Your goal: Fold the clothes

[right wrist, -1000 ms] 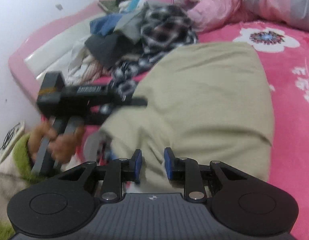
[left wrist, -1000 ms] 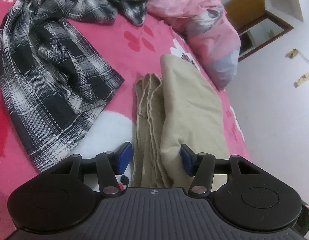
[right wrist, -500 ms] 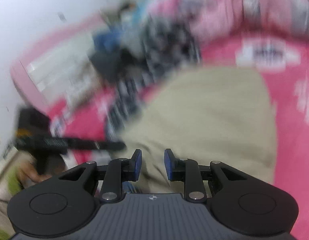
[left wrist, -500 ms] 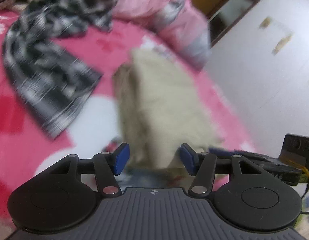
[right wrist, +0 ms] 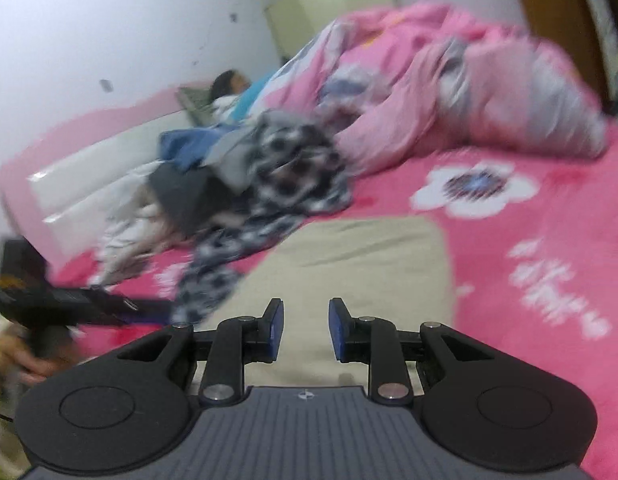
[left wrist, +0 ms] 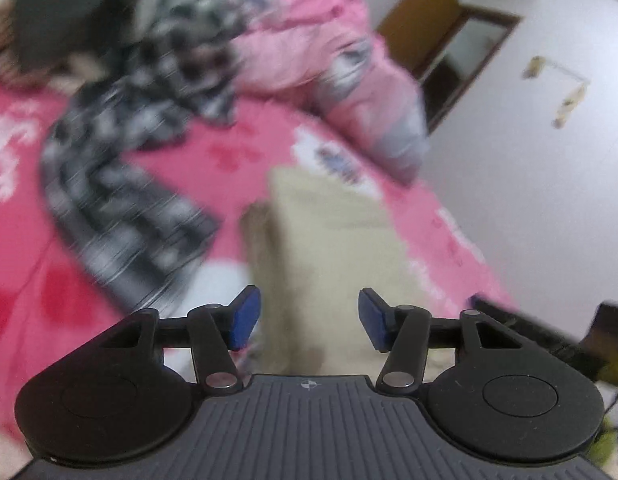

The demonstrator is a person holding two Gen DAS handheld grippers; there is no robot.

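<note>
**Beige piece folded, heap still waiting**

Both tongs hang empty: the left gripper (left wrist: 305, 320) gapes about halfway, its jaws having just narrowed slightly; the right gripper (right wrist: 306, 330) stands narrowly parted. Just beyond them the folded beige garment (right wrist: 349, 264) lies flat on the pink bedspread (right wrist: 529, 240). Farther off, the plaid shirt (left wrist: 121, 184) and clothes pile (right wrist: 213, 176) look unfolded, though blurred. No readable writing.
</note>
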